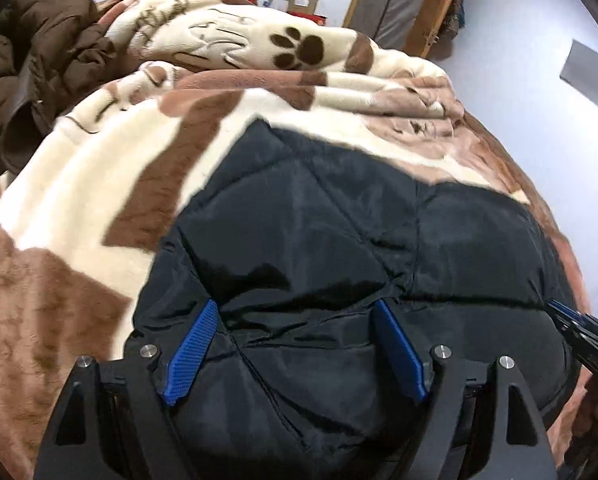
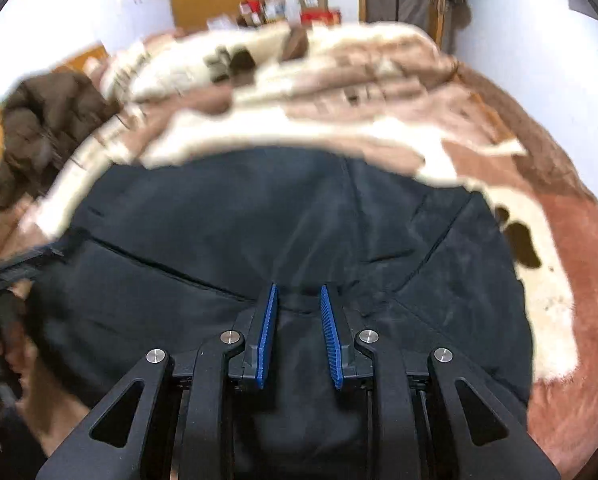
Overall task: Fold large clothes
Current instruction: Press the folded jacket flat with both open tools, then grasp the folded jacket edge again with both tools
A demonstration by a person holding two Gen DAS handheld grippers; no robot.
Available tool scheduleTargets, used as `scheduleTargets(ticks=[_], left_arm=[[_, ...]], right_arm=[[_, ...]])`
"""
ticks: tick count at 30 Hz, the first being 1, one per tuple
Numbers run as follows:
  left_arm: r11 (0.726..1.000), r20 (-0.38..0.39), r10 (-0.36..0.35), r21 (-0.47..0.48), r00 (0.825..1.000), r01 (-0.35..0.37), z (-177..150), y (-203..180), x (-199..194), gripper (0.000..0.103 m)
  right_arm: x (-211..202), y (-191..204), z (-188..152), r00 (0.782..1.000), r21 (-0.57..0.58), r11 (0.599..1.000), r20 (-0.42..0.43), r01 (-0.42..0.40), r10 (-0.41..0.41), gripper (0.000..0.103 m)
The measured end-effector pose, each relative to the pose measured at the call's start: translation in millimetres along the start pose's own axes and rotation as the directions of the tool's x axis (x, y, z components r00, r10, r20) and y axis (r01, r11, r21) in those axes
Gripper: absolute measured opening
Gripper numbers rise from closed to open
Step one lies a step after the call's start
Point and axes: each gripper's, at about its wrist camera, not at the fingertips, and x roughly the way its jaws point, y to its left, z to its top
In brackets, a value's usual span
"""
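Left wrist view: the left gripper (image 1: 295,312) is wide over the puffy black quilted jacket (image 1: 339,240), near the bed's near edge, on the brown-and-cream fuzzy blanket (image 1: 99,184). The right gripper (image 2: 299,296) pinches a jacket fold.

Left hand-held gripper (image 1: 295,312) angled downward, blue pads (image 1: 193,344) spread wide apart. Right hand-held gripper (image 2: 299,296) likewise pitched downward, pads (image 2: 267,332) drawn close with a narrow gap, pinching a fold of black jacket (image 2: 259,208). Bare hand (image 2: 3,344) blurred at lower left of right view.
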Motion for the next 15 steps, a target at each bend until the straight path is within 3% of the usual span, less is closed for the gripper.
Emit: scheduleTargets(ticks=[4, 8, 11, 15], left_arm=[[1.000, -0.015, -0.003, 0.014, 1.000, 0.003, 1, -7, 12, 0.082], [1.000, -0.026, -0.017, 0.025, 1.000, 0.017, 7, -6, 0, 0.081], [0.998, 0.026, -0.059, 0.016, 0.998, 0.058, 20, -4, -20, 0.081], [0.998, 0.067, -0.010, 0.068, 0.998, 0.005, 51, -13, -16, 0.081]], right_arm=[[9, -9, -7, 1.000, 0.018, 1.000, -0.020, 0.012, -0.012, 0.023], [0, -8, 2, 0.999, 0.025, 0.999, -0.048, 0.020, -0.019, 0.023], [-25, -8, 16, 1.000, 0.035, 0.999, 0.020, 0.001, -0.002, 0.023], [-28, -7, 46, 0.998, 0.043, 0.999, 0.063, -0.026, 0.023, 0.023]])
